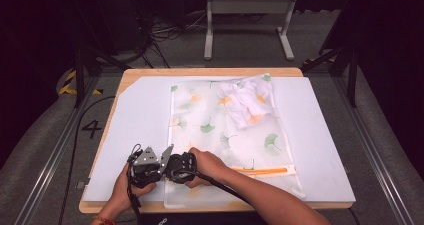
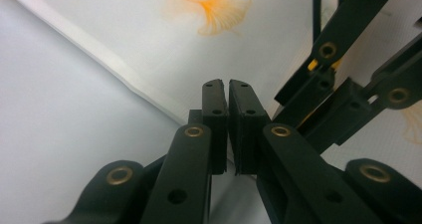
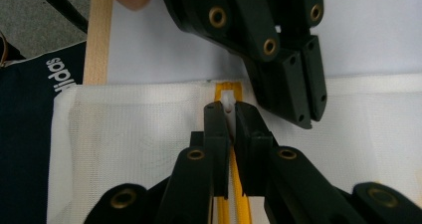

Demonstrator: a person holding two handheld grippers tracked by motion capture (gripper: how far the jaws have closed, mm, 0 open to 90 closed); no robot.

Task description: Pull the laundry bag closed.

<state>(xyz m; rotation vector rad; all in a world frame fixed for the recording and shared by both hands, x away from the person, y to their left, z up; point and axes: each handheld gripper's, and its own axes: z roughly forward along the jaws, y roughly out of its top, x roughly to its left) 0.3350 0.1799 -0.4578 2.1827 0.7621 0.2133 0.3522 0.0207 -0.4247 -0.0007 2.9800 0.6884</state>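
White mesh laundry bag (image 1: 227, 130), printed with green and orange ginkgo leaves, lies flat on the pale sheet covering the tabletop (image 1: 320, 135). A small white garment (image 1: 245, 102) sits inside it toward the far end. The orange zipper (image 1: 265, 170) runs along the near end, parallel to the near table edge.

Right hand-held gripper (image 3: 228, 115): jaws shut on the white zipper pull (image 3: 228, 103) at the end of the orange track, near the bag's near-left corner. Left hand-held gripper (image 2: 228, 92): jaws pressed together just beside it at the bag's edge; appears to pinch the mesh there, but the fabric between the pads is not clearly visible. Both sit touching or nearly so in the high view.

Step in hand, as judged: working the zipper, one hand-held gripper anchoring the bag, the other on the pull.

Next move likely calls for a steady draw along the track while the left keeps the mesh taut, so the fabric doesn't bunch or the pull slip.
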